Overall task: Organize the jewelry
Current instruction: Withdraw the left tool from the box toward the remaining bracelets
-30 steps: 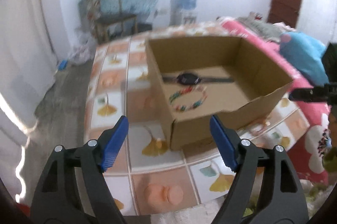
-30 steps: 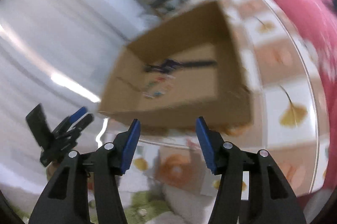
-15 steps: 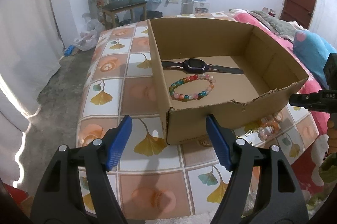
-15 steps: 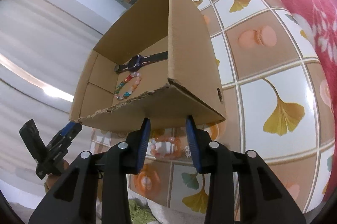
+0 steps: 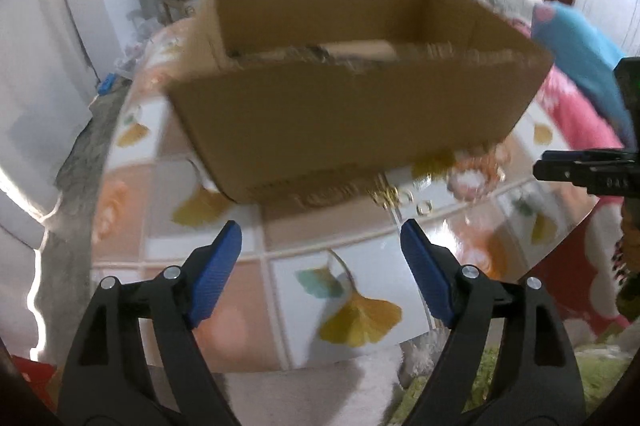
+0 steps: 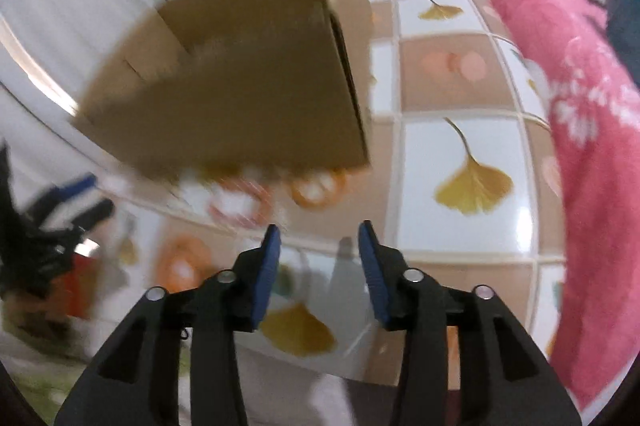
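From my right hand-held gripper (image 6: 319,246), jaws parted and empty, the loose bracelets (image 6: 318,187) lie just ahead on the tabletop (image 6: 460,153) against the cardboard box (image 6: 240,85), nearer to it than to my left hand-held gripper (image 5: 321,246), equally unclenched.

Both claws are empty and low over the surface (image 5: 280,290). Left claw (image 5: 321,258) has its blue fingers spread wide. Right claw (image 6: 319,258) is parted too, but narrower, and its tip also pokes in at the left camera's right edge.
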Action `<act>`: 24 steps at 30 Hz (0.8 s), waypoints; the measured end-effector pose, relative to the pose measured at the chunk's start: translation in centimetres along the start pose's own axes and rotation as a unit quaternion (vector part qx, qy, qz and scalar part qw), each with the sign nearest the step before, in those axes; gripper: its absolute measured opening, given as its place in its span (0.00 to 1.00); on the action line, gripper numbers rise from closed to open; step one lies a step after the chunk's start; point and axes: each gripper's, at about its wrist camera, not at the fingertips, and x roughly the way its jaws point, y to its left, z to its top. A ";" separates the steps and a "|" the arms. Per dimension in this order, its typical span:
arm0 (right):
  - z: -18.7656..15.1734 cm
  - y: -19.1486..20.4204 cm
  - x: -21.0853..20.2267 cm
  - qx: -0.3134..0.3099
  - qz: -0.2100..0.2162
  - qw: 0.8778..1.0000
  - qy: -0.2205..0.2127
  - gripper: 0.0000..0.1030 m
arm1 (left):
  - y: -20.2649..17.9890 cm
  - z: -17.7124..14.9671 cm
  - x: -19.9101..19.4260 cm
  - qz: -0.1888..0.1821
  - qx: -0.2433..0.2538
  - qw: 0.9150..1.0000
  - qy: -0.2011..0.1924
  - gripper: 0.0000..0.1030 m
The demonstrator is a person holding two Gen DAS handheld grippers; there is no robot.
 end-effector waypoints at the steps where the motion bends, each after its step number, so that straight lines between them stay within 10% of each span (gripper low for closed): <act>1: -0.6 0.1 0.2 -0.005 -0.021 1.000 0.001 0.41 | -0.4 -0.2 0.6 0.008 0.004 1.000 0.004 0.77; 24: -2.5 3.3 2.3 -0.067 -0.091 0.994 -0.009 0.93 | -0.5 -0.5 3.7 -0.005 0.020 0.998 0.054 0.92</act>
